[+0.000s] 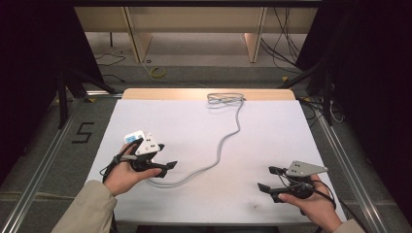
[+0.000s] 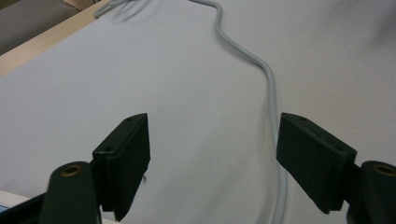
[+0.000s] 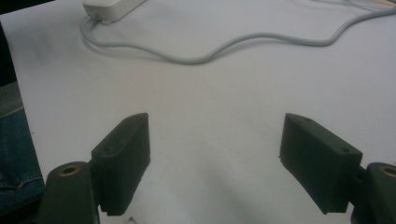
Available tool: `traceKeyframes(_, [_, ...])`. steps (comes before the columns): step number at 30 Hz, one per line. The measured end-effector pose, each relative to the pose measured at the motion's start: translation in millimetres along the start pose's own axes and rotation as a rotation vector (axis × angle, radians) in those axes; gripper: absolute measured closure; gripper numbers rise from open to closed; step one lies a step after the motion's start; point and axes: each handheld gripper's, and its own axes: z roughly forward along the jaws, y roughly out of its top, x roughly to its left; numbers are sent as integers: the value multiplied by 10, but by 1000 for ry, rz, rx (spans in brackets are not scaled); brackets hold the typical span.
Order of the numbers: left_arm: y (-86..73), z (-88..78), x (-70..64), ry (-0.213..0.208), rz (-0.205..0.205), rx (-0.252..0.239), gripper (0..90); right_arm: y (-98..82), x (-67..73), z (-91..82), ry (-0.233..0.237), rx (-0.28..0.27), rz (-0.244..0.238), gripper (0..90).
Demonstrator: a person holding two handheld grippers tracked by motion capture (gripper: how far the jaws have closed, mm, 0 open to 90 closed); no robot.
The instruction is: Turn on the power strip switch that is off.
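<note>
A grey cable [image 1: 221, 145] snakes over the white table [image 1: 272, 131] from a loose coil [image 1: 226, 99] at the far edge to a white box with a blue label [image 1: 132, 137] at the left. My left gripper [image 1: 166, 168] sits just right of that box, over the cable's near end. In the left gripper view the left gripper [image 2: 212, 158] stands open with nothing between the pads, and the cable [image 2: 270, 79] runs down past its right-hand jaw. My right gripper [image 1: 270, 178] rests near the front right, open [image 3: 215, 158] and empty, facing the white box [image 3: 112, 7] and the cable [image 3: 210, 53].
The table's wooden far edge [image 1: 165, 93] borders a floor with loose wires [image 1: 156, 73]. Metal rails [image 1: 340, 155] run along both sides of the table. Dark stands and curtains flank it. A floor mark "5" [image 1: 83, 132] lies to the left.
</note>
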Motion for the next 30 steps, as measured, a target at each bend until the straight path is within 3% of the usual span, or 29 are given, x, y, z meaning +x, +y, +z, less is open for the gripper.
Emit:
traceKeyframes(8, [-79,-50,-39,3,-4,-40,249,-2,-2,0,-1,3,-1,249])
traceKeyframes(30, [-391,-149,-80,27,-17,-29,237,-12,-8,7,-1,5,3,247])
